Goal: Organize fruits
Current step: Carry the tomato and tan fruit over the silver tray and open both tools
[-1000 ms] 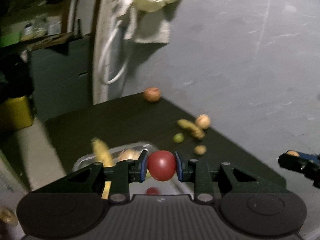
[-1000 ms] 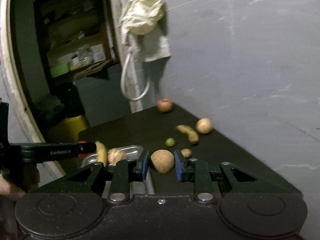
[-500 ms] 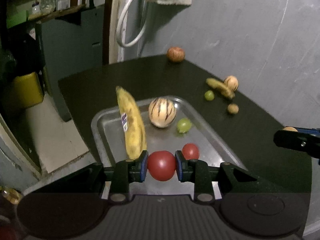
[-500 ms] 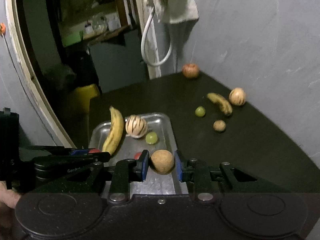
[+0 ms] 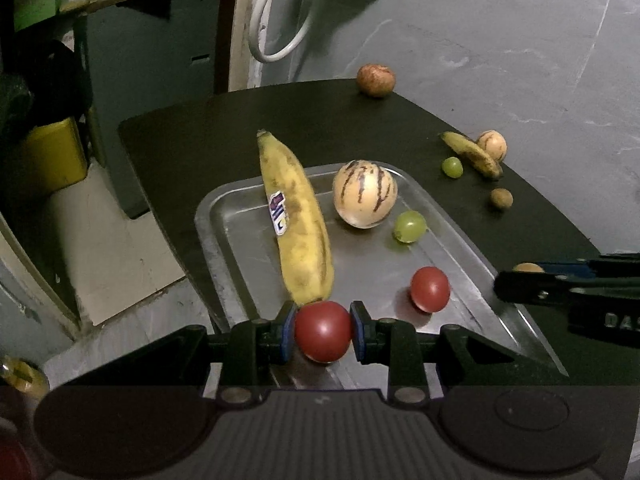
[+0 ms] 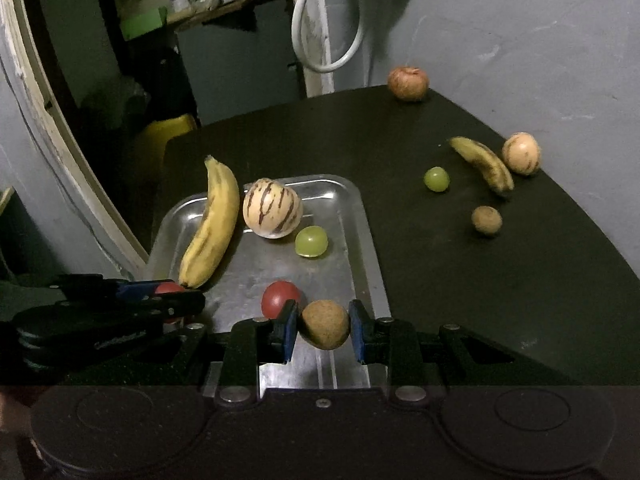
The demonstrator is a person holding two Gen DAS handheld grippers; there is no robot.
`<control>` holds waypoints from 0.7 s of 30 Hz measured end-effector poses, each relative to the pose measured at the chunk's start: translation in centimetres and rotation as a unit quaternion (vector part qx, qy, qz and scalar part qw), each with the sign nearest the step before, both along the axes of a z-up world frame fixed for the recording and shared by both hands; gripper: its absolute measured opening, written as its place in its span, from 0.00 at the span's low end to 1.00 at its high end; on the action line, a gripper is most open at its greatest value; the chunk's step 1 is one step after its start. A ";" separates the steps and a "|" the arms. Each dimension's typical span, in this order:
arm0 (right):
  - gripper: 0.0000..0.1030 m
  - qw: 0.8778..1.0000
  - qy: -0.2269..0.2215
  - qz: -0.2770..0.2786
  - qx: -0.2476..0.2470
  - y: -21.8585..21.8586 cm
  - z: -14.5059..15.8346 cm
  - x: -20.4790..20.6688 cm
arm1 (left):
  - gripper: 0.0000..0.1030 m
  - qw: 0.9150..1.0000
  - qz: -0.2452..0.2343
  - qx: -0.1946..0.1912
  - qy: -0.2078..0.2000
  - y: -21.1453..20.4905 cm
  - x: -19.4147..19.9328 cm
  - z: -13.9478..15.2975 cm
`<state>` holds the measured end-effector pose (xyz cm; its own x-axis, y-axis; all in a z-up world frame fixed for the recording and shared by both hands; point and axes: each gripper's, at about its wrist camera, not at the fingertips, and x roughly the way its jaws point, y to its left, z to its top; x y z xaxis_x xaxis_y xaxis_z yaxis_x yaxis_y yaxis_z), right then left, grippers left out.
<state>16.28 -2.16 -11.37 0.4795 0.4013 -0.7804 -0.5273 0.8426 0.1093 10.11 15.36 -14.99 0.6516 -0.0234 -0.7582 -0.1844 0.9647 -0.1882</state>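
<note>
The left tool (image 5: 323, 332) grips a red tomato (image 5: 322, 331) over the near end of the metal tray (image 5: 224, 216). The right tool (image 6: 325, 330) clamps a brown round fruit (image 6: 325, 323) above the tray's near right edge. A banana (image 5: 296, 220), striped melon (image 5: 365, 193), green grape (image 5: 409, 226) and second tomato (image 5: 430, 289) lie in the tray on the dark surface (image 5: 200, 136).

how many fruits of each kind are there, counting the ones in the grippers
bananas: 2
striped melons: 2
green grapes: 2
red tomatoes: 2
brown round fruits: 2
apple: 1
total: 11
</note>
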 end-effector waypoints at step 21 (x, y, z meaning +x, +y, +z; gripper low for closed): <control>0.28 0.999 0.026 0.009 -0.027 1.0 -2.6 1.5 | 0.31 1.000 0.008 -0.003 0.004 0.3 0.2 -0.3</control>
<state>17.82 -1.19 -13.92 0.4313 0.3662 -0.8245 -0.5364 0.8389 0.0920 10.28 15.67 -15.31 0.6457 -0.0179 -0.7634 -0.2008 0.9605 -0.1924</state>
